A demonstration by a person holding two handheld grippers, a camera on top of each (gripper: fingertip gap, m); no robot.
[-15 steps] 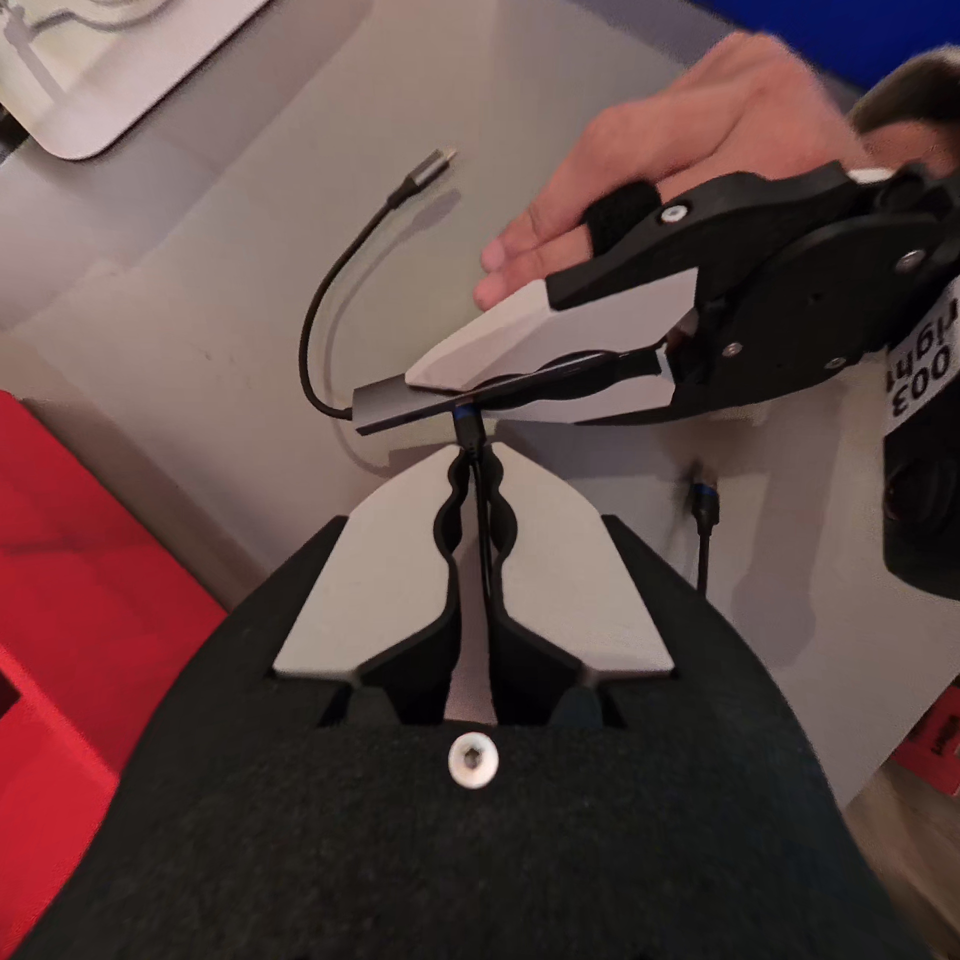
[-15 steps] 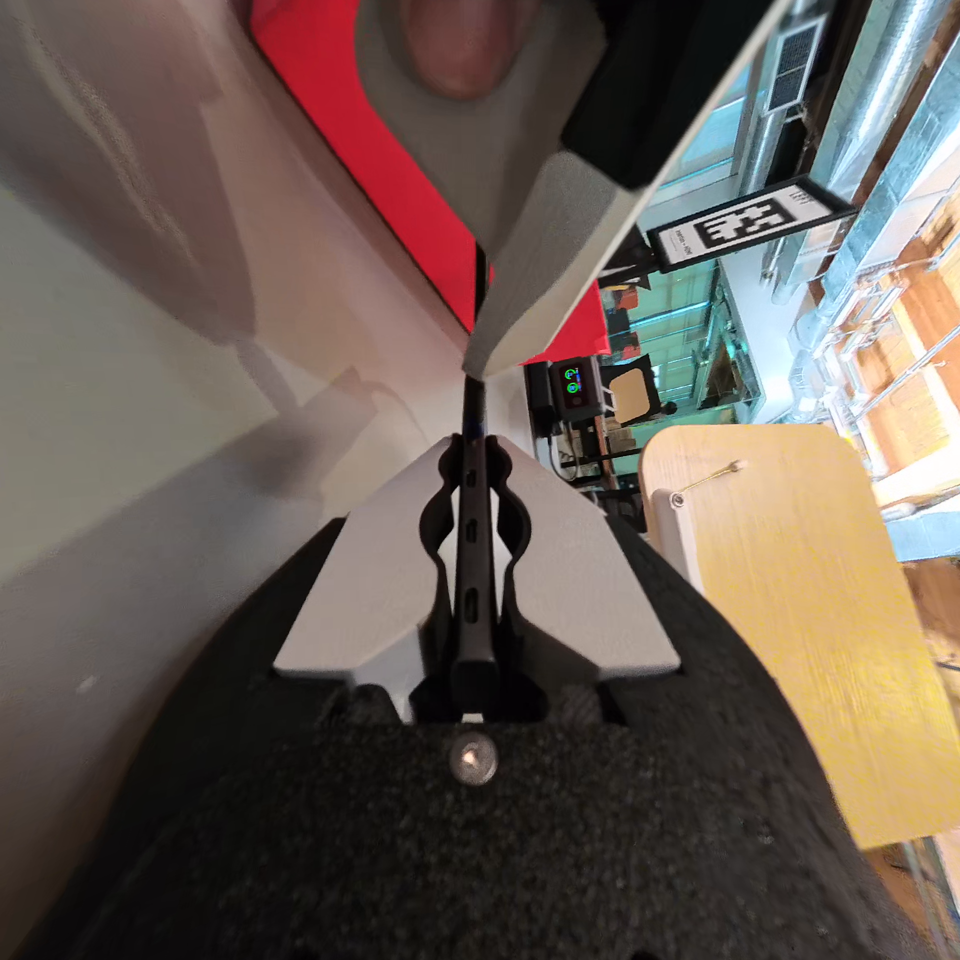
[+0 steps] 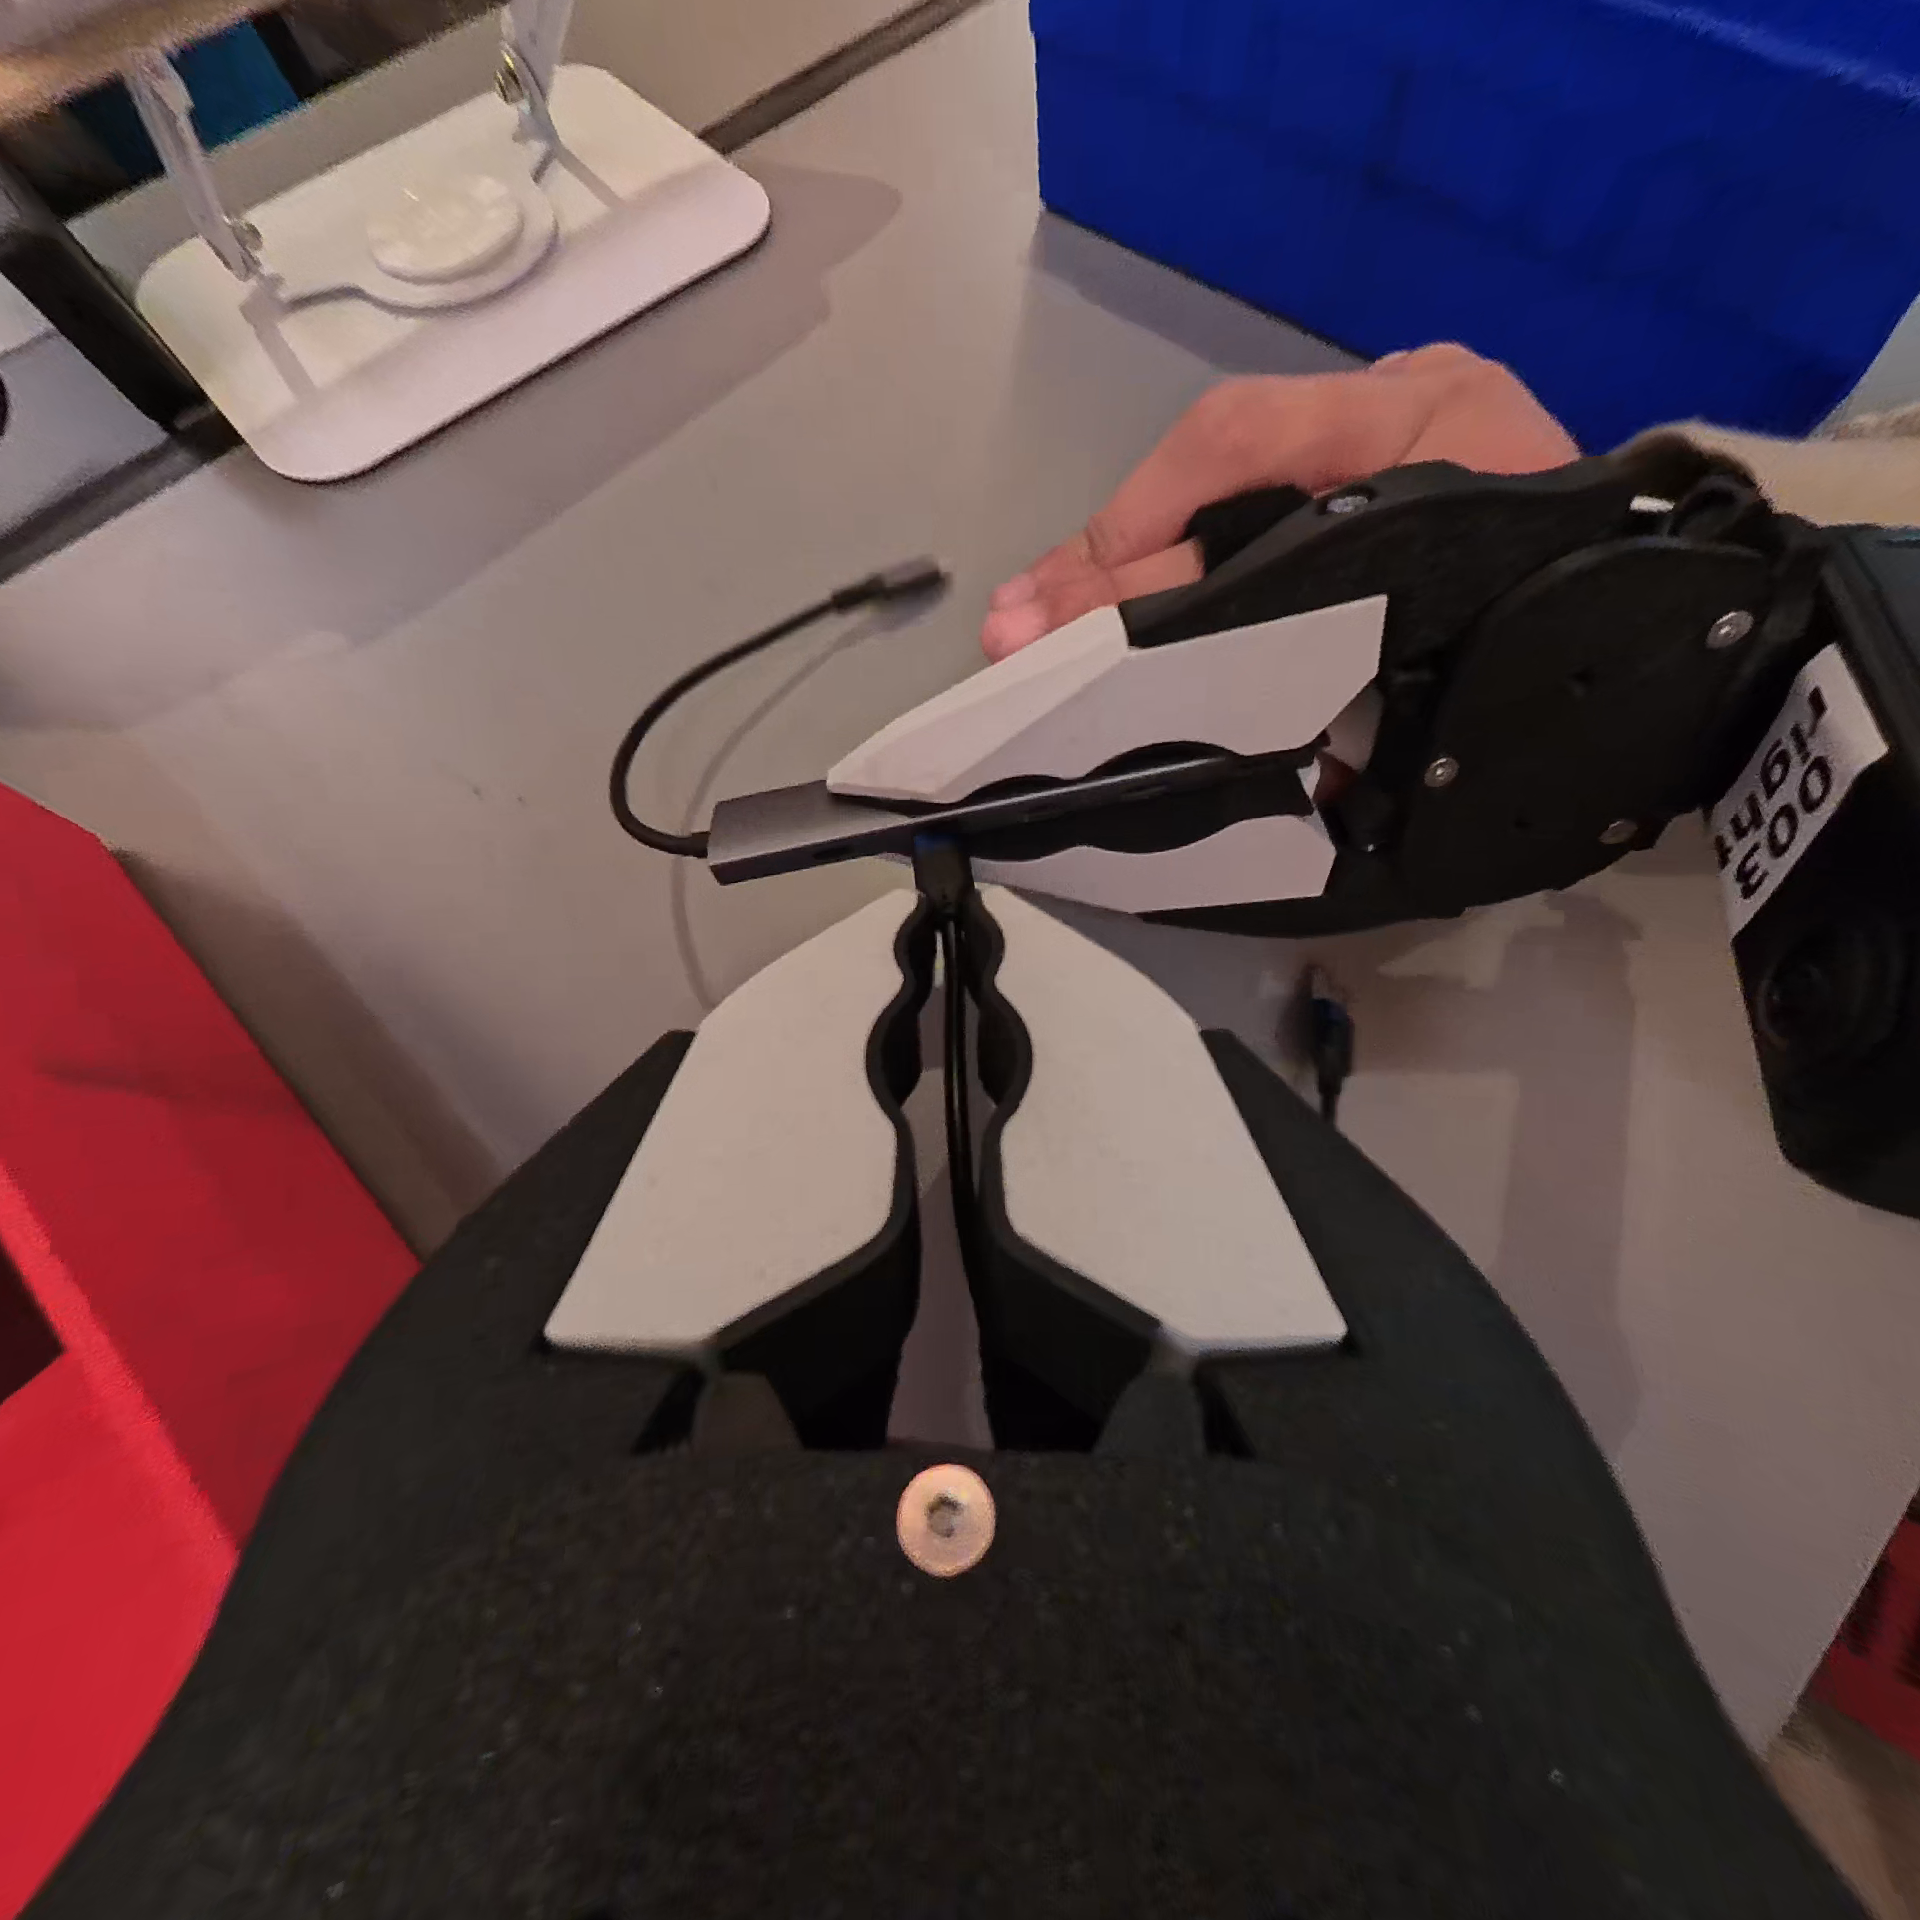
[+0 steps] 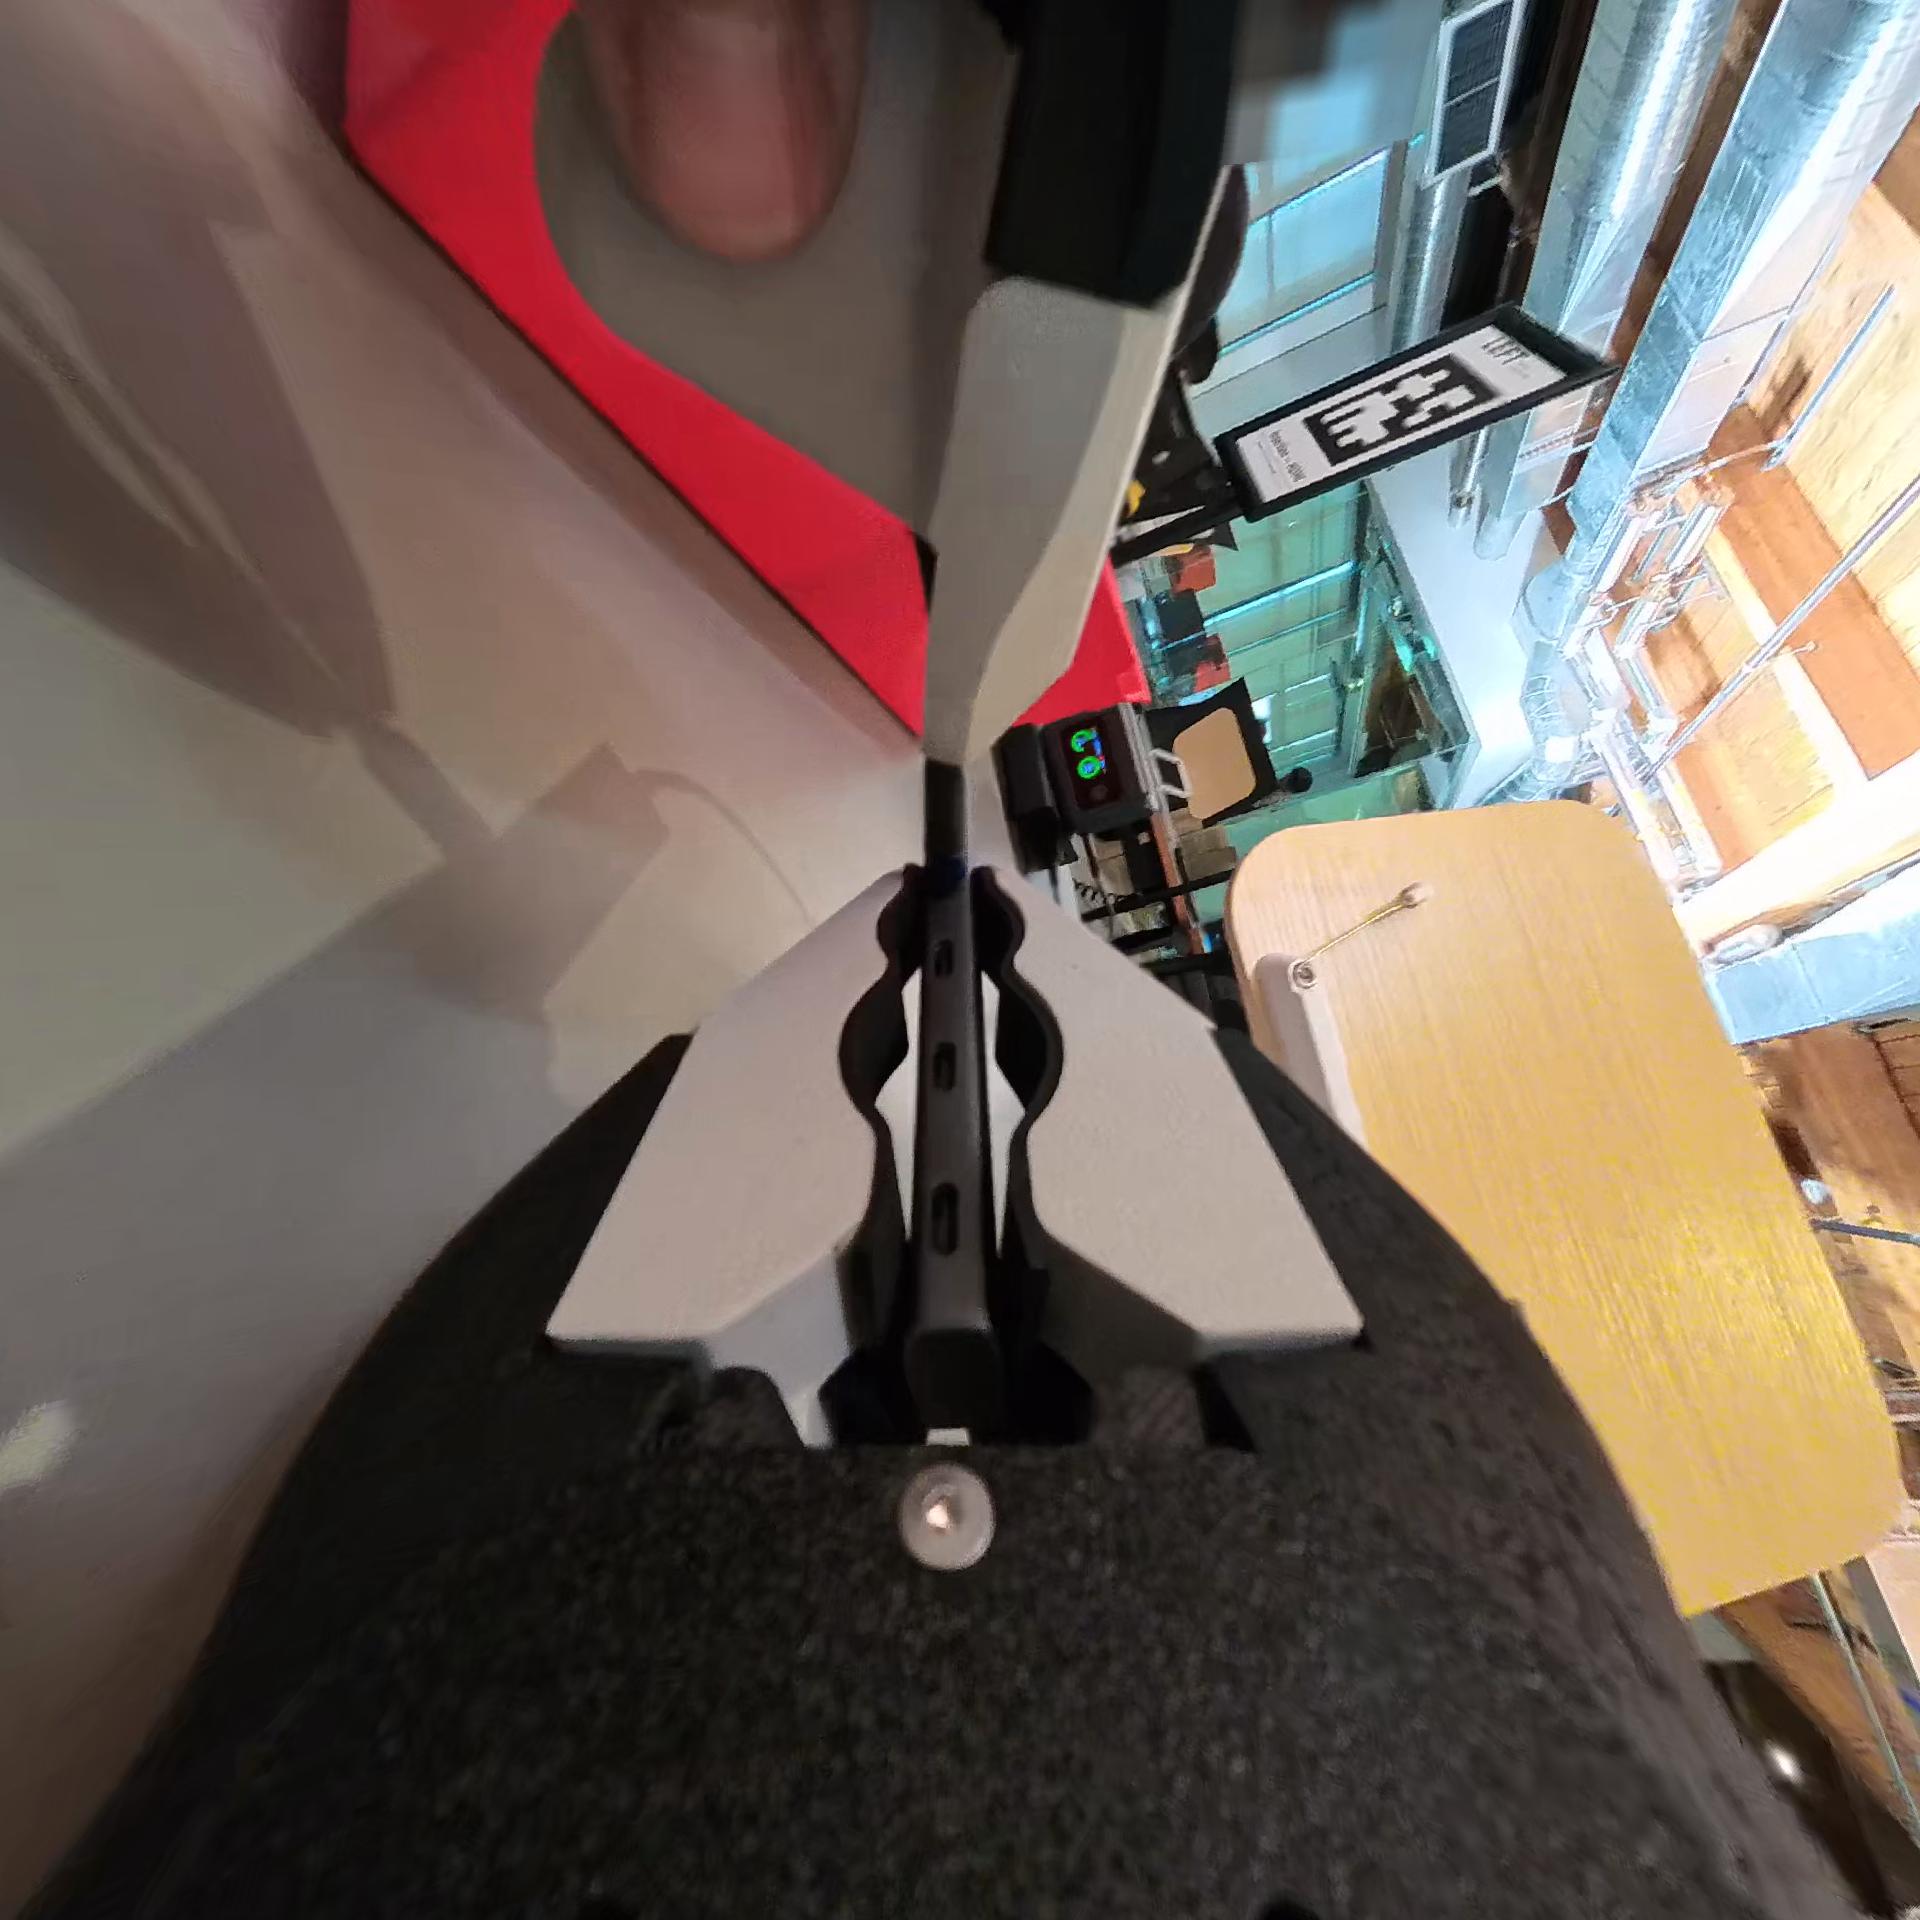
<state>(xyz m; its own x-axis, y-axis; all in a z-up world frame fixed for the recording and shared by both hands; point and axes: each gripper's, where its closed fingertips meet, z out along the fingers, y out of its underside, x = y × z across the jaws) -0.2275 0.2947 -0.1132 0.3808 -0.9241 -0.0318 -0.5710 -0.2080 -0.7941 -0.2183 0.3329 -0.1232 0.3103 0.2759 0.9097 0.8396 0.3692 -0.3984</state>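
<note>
both wrist cams close, facing along own tongs; shared: grey hub (image 3: 790, 831).

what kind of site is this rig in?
Probably an open workshop or lab floor: grey table with red bin and blue bin, exposed ceiling ducts, a fiducial marker board.

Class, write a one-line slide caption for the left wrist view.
Left claw pinches a black cable plugged into a grey hub gripped by the right claw.

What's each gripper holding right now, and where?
Right gripper clamps the grey USB hub across its flat body; left gripper pinches the black cable behind its plug.
</note>
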